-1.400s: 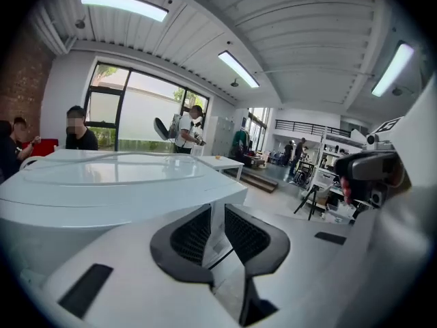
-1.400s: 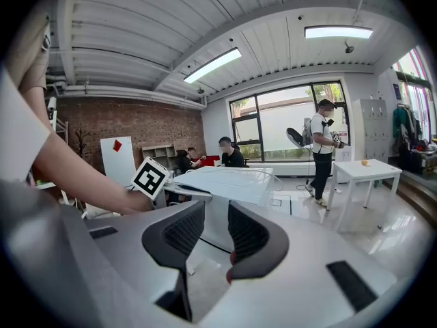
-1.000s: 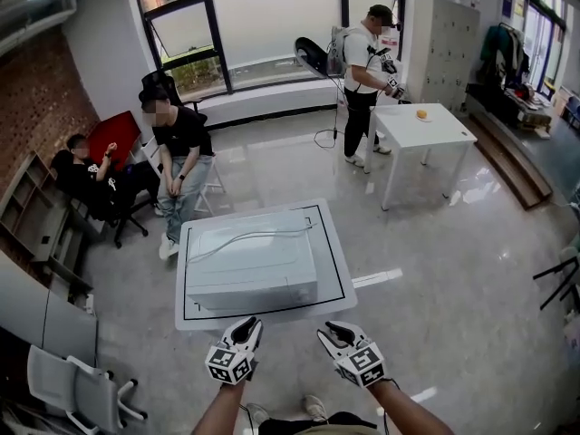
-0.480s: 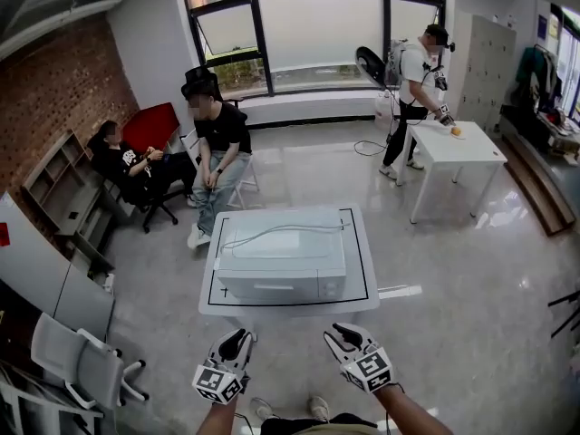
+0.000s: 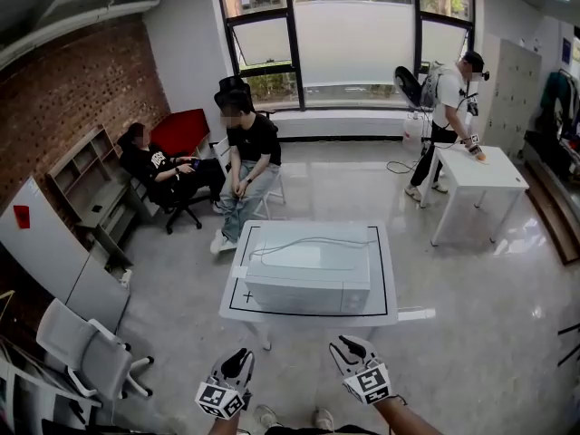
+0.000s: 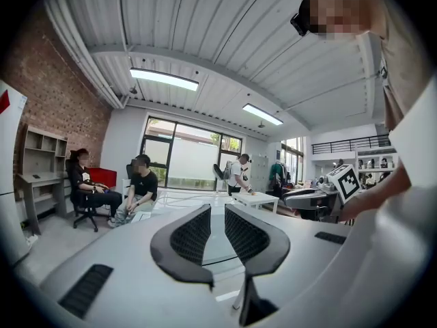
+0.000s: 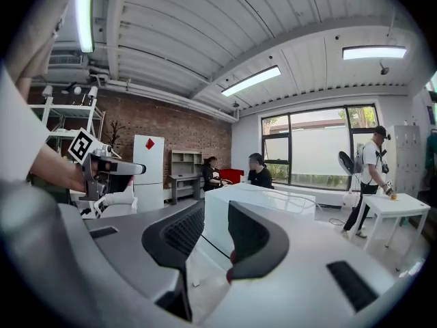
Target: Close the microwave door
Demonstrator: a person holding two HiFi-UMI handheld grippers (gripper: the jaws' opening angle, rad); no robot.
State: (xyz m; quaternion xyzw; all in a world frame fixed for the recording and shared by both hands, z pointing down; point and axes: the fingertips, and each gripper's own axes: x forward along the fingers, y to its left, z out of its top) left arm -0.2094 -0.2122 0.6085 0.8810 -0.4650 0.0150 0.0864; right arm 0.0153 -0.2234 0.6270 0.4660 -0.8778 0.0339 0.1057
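Microwave at worktop centre, door apparently shut; task judged done. Left claw and right claw narrowly parted, empty, off near edge. Next: verify latch only.

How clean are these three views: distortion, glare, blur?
Head view: wide-angle bowing along the window frames, window glare on the glossy floor, microwave sharp, no motion blur. Left gripper view: strong fisheye, black corners, ceiling lines curved, room evenly lit. Right gripper view: same fisheye and black corners, ceiling light strip blown out at upper left.
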